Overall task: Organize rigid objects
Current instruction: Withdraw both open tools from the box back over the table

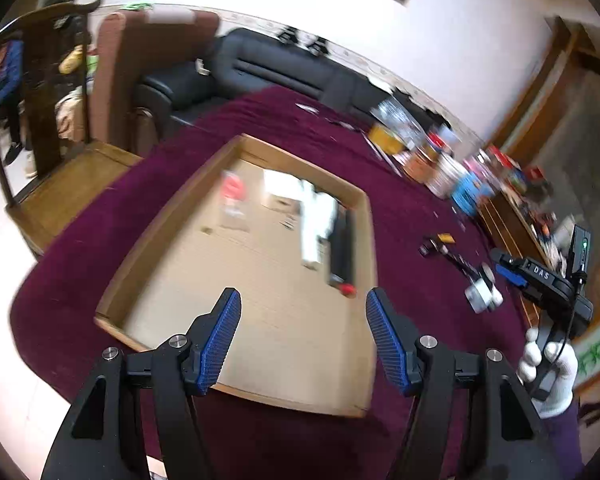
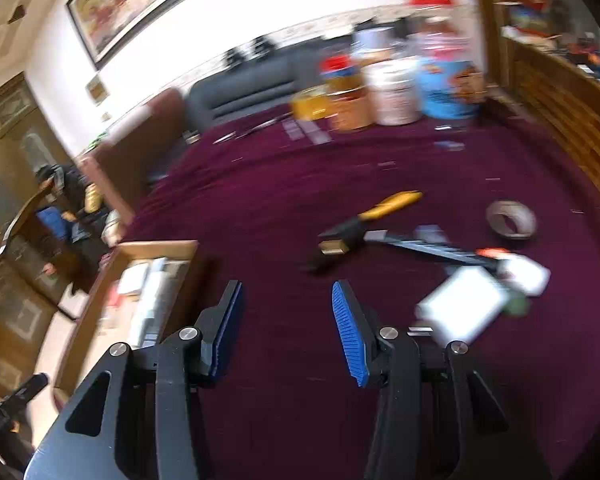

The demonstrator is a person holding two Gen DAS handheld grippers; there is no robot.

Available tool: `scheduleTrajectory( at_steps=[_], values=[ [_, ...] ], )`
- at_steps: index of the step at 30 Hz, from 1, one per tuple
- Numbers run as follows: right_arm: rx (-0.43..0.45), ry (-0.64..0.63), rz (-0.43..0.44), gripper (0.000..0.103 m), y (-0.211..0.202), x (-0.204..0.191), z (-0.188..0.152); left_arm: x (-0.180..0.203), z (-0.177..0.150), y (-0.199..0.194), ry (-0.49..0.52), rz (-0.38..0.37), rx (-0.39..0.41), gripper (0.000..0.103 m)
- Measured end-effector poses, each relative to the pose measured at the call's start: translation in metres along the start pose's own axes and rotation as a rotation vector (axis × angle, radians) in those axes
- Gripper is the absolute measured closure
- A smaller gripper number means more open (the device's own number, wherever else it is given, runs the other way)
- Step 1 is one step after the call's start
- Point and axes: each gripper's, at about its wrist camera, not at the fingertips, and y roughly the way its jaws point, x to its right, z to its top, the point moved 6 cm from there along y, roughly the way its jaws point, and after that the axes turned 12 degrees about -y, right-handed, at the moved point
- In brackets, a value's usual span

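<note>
1. Maroon tablecloth (image 2: 260,200) covers the round table in a living room, with a dark sofa (image 1: 284,68) against the far wall; both views are blurred.

2. Nearest in the right wrist view is the right gripper (image 2: 287,332). Its jaws stand apart and nothing is between them; only bare cloth lies under them.

3. Nearest in the left wrist view is the left gripper (image 1: 304,336), also with jaws apart and empty. It hangs over the near part of the shallow cardboard tray (image 1: 236,148), which already holds some white and dark items (too blurred to name).

4. A little beyond the right gripper, and to its right, lies a white box (image 2: 466,306). It is the closest loose object.

5. Further ahead, slightly right of the jaw line, lies the yellow-handled tool (image 2: 368,216). Its long axis runs diagonally, the yellow end far and right, the dark end near and left.

6. Beyond that, further right, sits a roll of tape (image 2: 511,219), well apart from the tray.

7. All these loose things lie on the right gripper's side, while the tray is to its left. I judge that the right hand is the nearer one for the next pick, and it must then carry leftward to the tray.

8. At the far edge stand several jars and tins (image 2: 392,92).
</note>
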Motion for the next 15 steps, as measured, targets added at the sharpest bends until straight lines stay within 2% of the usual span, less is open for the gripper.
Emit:
scheduleTrajectory(
  at_steps=[5,9,12,15],
  values=[
    [0.029,0.173,-0.087,0.059,-0.023,0.088,-0.020,0.045,-0.022,0.010,0.100,-0.032,-0.051,0.044],
    [0.006,0.248,-0.142,0.059,-0.027,0.136,-0.034,0.078,-0.042,0.019,0.138,-0.075,-0.094,0.044],
    [-0.023,0.266,-0.099,0.059,-0.021,0.144,-0.039,0.096,-0.057,0.027,0.165,-0.094,-0.129,0.044],
    [-0.059,0.269,0.025,0.059,-0.007,0.131,-0.041,0.108,-0.071,0.034,0.196,-0.092,-0.163,0.044]
  ],
)
